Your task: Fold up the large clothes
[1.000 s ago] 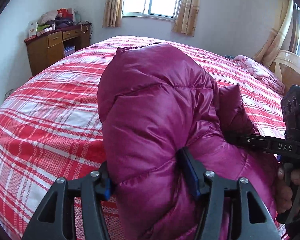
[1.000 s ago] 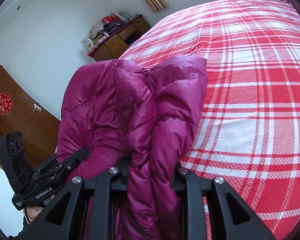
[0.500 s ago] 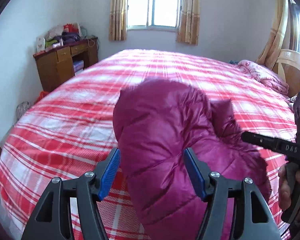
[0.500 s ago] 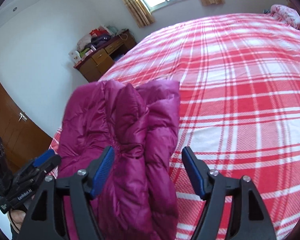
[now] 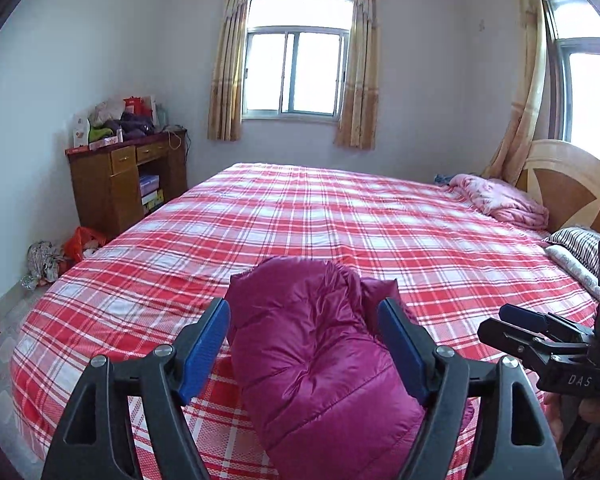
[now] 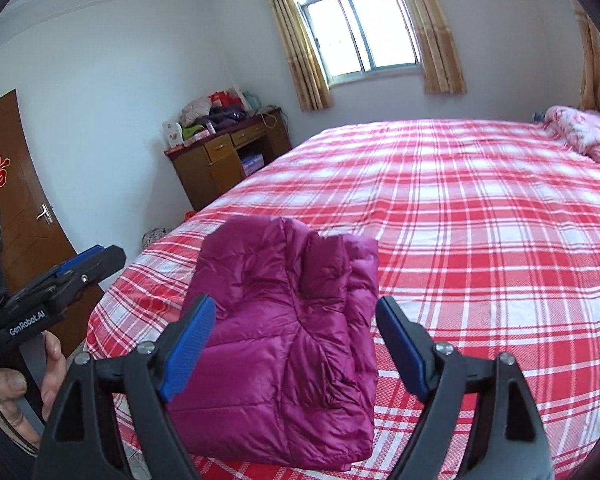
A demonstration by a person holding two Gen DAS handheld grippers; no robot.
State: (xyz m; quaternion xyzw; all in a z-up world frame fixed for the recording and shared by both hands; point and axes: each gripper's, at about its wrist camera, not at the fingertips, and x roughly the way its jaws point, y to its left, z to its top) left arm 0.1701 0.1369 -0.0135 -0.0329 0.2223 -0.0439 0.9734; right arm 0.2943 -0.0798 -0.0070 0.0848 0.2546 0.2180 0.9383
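Observation:
A magenta puffer jacket lies folded into a thick bundle on the near edge of the red plaid bed. My left gripper hovers above and behind it, jaws still opening, blue pads clear of the fabric. My right gripper likewise stands over the bundle with its jaws widening and nothing pressed between them. Each gripper shows in the other's view: the right gripper at the right edge, the left gripper at the left, held in a hand.
A wooden desk piled with clutter stands at the far left wall, bags on the floor beside it. A pink blanket and striped pillows lie by the headboard. A brown door is at left.
Both grippers let go of the jacket, opened wide, and drew back and upward. The jacket dropped from being lifted to lying folded on the bed.

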